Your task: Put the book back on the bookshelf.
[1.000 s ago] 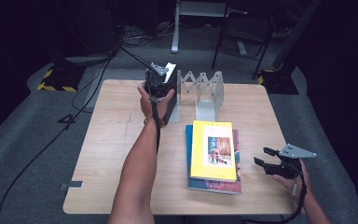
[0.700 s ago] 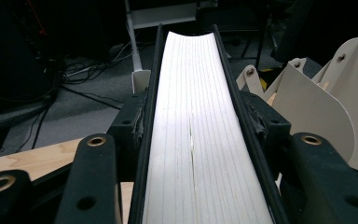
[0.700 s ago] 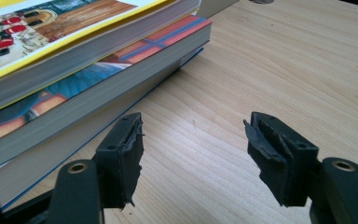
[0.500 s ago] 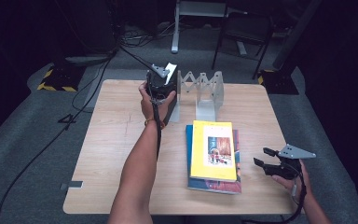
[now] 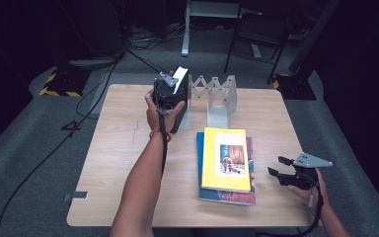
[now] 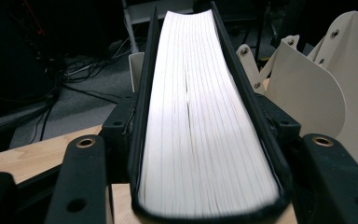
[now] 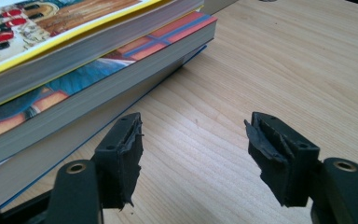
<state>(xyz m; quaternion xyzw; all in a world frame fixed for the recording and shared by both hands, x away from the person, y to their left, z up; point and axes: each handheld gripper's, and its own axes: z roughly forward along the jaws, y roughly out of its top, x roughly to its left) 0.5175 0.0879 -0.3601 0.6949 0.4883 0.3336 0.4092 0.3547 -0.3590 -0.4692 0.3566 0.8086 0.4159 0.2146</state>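
Standing upright at the back of the wooden worktop (image 5: pixel 128 148), the thick black book (image 6: pixel 205 140) sits between the left gripper (image 5: pixel 170 96) fingers, which have just been opening beside the white folding rack (image 5: pixel 222 96). Right gripper (image 7: pixel 193 154) fingers wait open near the stacked books (image 5: pixel 225 165)

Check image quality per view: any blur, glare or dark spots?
High view: table evenly lit, surroundings nearly black, slightly soft. Left gripper view: black book page edges blown out white, background dim. Right gripper view: sharp on the wood grain, stack of books crisp, no glare.
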